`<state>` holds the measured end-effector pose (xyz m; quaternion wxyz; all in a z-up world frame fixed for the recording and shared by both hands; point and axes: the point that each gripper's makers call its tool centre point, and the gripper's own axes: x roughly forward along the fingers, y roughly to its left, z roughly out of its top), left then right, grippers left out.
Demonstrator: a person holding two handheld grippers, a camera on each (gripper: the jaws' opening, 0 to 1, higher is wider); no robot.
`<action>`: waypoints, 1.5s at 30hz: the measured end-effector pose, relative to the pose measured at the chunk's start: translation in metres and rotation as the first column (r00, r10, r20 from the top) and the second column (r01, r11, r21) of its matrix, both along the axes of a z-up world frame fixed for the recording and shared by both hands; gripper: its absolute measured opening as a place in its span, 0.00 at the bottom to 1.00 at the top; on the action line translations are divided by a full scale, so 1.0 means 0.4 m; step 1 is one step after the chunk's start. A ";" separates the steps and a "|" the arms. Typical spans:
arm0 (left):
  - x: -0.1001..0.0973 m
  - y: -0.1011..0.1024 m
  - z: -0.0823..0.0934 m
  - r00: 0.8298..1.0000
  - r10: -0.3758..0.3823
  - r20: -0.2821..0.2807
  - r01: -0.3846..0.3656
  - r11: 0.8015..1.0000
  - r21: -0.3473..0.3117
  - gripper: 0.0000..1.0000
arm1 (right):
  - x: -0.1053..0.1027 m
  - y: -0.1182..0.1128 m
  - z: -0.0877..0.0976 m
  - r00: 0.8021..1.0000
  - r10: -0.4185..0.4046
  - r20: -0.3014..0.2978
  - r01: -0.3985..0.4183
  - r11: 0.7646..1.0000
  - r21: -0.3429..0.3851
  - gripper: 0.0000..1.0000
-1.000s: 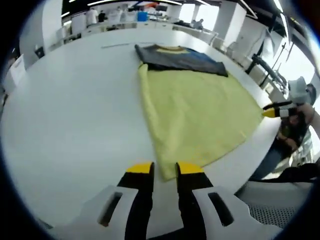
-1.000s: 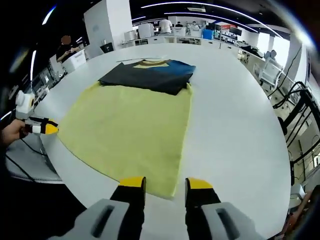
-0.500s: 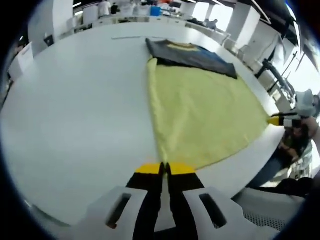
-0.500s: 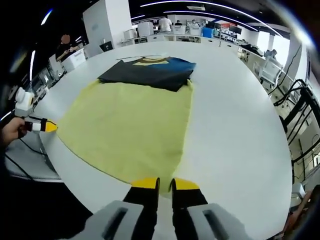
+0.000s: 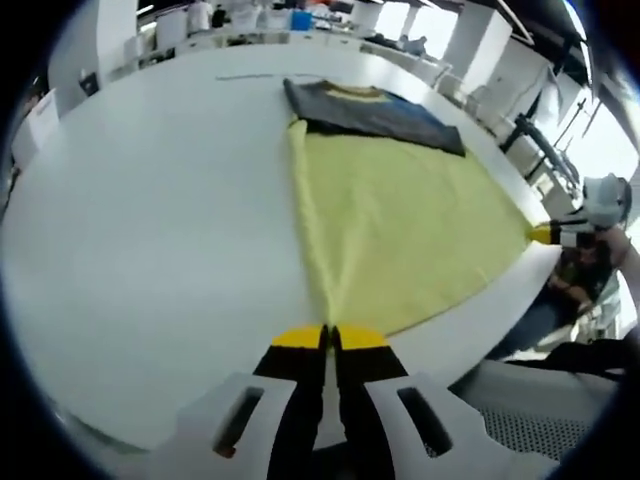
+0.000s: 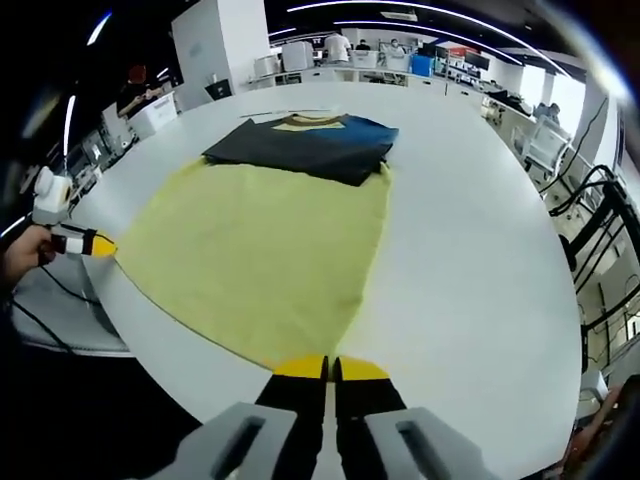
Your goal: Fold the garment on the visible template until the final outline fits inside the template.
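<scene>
A large yellow cloth (image 5: 400, 220) (image 6: 265, 245) lies spread flat on the white table (image 5: 150, 230) (image 6: 470, 260). Across its far end lies a dark garment (image 5: 370, 110) (image 6: 300, 145) with a yellow neckline and a blue patch. My left gripper (image 5: 328, 338) is shut on one near corner of the yellow cloth, which pulls into a ridge running away from the jaws. My right gripper (image 6: 330, 368) is shut on the other near corner. Each gripper also shows in the other's view, the right gripper (image 5: 548, 233) and the left gripper (image 6: 92, 243), at the table's edge.
The table's curved near edge (image 6: 170, 345) runs just under both held corners. A thin line (image 5: 250, 76) marks the table beyond the dark garment. Desks and people (image 6: 335, 45) stand far behind, with chairs and stands (image 6: 590, 230) to the side.
Both grippers were open a second ago beside the cloth's near corners. They closed on the corners half a second ago and remain shut; the left corner now draws a ridge.
</scene>
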<state>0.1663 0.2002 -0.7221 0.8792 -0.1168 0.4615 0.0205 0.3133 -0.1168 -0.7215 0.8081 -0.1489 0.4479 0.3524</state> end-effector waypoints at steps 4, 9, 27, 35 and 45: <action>-0.021 -0.006 0.003 0.999 -0.026 -0.019 0.026 1.000 -0.004 0.00 | -0.022 -0.005 0.002 1.000 0.010 -0.012 -0.010 1.000 -0.004 0.00; -0.057 -0.014 0.006 0.997 -0.063 -0.050 0.062 0.998 -0.020 0.00 | -0.054 -0.012 0.006 0.999 0.023 -0.031 -0.023 1.000 -0.008 0.00; -0.142 -0.034 0.038 0.989 -0.103 -0.103 0.096 0.993 -0.075 0.00 | -0.115 -0.042 0.027 0.996 0.054 -0.074 -0.055 0.998 -0.012 0.00; -0.097 -0.017 0.115 0.996 -0.074 -0.041 0.070 0.993 -0.097 0.00 | -0.065 -0.021 0.100 0.997 0.071 0.003 -0.071 0.997 0.000 0.00; -0.008 0.025 0.223 0.996 -0.053 0.073 0.060 0.995 -0.084 0.00 | 0.003 0.030 0.223 0.990 0.092 0.110 -0.098 0.994 0.051 0.00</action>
